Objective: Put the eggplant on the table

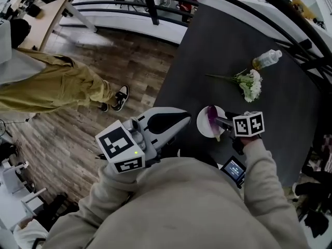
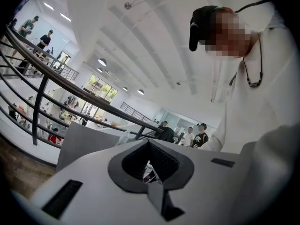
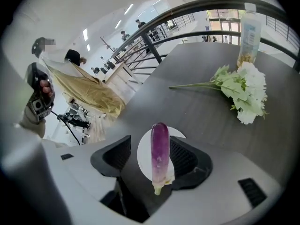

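Observation:
A purple eggplant (image 1: 212, 119) (image 3: 159, 153) lies on a small white plate (image 1: 203, 123) (image 3: 143, 157) near the front edge of the dark table (image 1: 218, 51). My right gripper (image 1: 222, 122) (image 3: 151, 162) hangs just above it, tilted down and open. In the right gripper view the eggplant shows between the two dark pads; the left pad stands well apart from it. My left gripper (image 1: 179, 119) (image 2: 150, 167) is held level close to my body, off the table's left edge, shut with nothing in it.
A bunch of white flowers (image 1: 250, 83) (image 3: 246, 90) and a clear bottle (image 1: 267, 59) (image 3: 248, 32) lie farther back on the table. A person in khaki trousers (image 1: 62, 84) stands on the wooden floor at left. Black railings (image 1: 150, 4) run behind.

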`<state>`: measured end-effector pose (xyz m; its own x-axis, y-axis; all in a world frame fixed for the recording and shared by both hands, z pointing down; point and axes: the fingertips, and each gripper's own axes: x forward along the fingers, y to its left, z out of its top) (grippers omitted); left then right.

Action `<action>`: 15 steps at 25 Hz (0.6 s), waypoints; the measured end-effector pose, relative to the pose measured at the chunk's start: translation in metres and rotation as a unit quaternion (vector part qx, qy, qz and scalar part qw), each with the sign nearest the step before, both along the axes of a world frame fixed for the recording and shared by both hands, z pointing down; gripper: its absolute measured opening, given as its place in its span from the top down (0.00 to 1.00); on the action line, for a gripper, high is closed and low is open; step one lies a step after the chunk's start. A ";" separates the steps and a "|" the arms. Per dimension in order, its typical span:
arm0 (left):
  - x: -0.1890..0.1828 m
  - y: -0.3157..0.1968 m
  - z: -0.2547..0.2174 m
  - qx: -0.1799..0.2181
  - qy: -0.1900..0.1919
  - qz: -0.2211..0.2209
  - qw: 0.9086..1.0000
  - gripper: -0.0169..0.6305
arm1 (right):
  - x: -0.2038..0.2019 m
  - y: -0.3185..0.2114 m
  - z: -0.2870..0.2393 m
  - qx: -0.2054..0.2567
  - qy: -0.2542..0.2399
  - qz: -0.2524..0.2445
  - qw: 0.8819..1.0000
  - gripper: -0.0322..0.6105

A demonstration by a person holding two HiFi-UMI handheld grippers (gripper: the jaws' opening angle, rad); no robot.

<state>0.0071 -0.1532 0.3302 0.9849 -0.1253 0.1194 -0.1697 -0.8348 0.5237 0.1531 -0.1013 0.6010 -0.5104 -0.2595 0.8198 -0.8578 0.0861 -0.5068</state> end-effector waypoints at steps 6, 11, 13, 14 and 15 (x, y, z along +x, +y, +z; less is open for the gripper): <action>0.025 -0.001 -0.002 0.005 -0.008 0.044 0.999 0.96 | 0.015 0.004 -0.035 0.042 -0.033 0.027 0.998 0.59; 0.049 0.001 0.002 0.004 -0.021 0.084 0.996 0.96 | 0.031 0.016 -0.060 0.073 -0.054 0.059 0.994 0.83; 0.058 0.003 -0.002 0.009 -0.021 0.102 0.995 0.96 | 0.035 0.021 -0.075 0.091 -0.062 0.070 0.991 0.86; 0.063 0.002 -0.005 0.014 -0.020 0.111 0.993 0.96 | 0.038 0.021 -0.085 0.105 -0.068 0.076 0.989 0.88; 0.069 0.002 -0.008 0.021 -0.019 0.121 0.992 0.96 | 0.041 0.019 -0.095 0.120 -0.074 0.084 0.986 0.89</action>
<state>0.0757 -0.1511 0.3221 0.9815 0.1090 0.1571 0.0196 -0.8745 0.4847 0.1941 -0.0820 0.5060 -0.5540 -0.5278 0.6438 -0.7879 0.0825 -0.6103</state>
